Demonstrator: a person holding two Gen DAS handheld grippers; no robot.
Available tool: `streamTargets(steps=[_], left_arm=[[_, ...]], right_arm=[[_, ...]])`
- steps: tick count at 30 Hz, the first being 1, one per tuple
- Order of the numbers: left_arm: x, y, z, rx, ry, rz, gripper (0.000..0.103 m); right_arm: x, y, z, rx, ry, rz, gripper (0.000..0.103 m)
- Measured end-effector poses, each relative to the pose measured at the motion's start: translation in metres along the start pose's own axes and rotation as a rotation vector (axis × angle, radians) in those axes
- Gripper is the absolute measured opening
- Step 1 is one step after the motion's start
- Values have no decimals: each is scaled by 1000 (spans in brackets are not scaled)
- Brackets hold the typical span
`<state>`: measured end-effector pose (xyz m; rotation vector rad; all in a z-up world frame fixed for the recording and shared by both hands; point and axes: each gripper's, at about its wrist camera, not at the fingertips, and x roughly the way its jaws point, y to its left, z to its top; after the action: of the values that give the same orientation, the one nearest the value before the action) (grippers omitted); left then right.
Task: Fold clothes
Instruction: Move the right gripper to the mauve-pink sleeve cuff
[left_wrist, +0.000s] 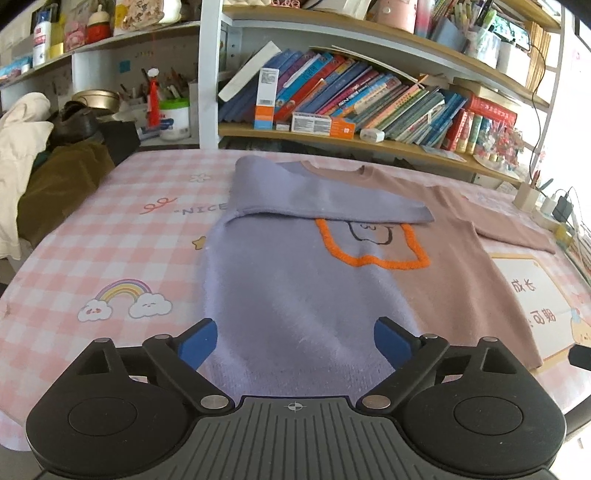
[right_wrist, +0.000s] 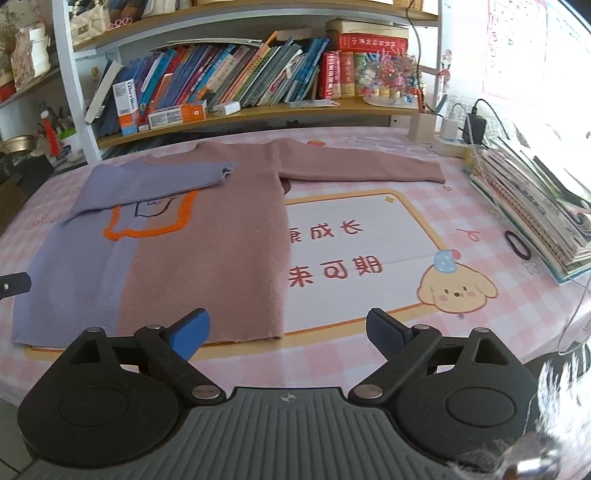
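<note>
The left gripper (left_wrist: 294, 341) has its jaws wide with nothing held; the sweater (left_wrist: 295, 280) lies flat on the bench (left_wrist: 110, 236) ahead of and between them, its purple sleeve (left_wrist: 314, 199) folded across the chest. The right gripper (right_wrist: 288, 334) also has its jaws wide and empty, the sweater's hem just ahead of its left jaw, the pink sleeve (right_wrist: 362, 164) stretched out well beyond.

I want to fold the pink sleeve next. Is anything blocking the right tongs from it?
Nothing visible. The right tongs are open and empty, and only bare tablecloth lies between them and the pink sleeve, which lies flat with nothing on it.
</note>
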<state>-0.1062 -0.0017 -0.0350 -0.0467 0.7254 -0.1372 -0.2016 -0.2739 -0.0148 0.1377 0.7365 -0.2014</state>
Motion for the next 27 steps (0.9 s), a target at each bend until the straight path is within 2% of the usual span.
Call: streamTargets(steps=[11, 19, 27], left_arm=[[17, -32, 7, 55, 21, -14, 96], [36, -54, 16, 55, 36, 19, 96], [60, -85, 26, 28, 61, 82, 96]], right_arm=[[14, -27, 12, 54, -2, -42, 92], [38, -53, 28, 76, 8, -31, 92], [76, -98, 62, 95, 25, -12, 92]])
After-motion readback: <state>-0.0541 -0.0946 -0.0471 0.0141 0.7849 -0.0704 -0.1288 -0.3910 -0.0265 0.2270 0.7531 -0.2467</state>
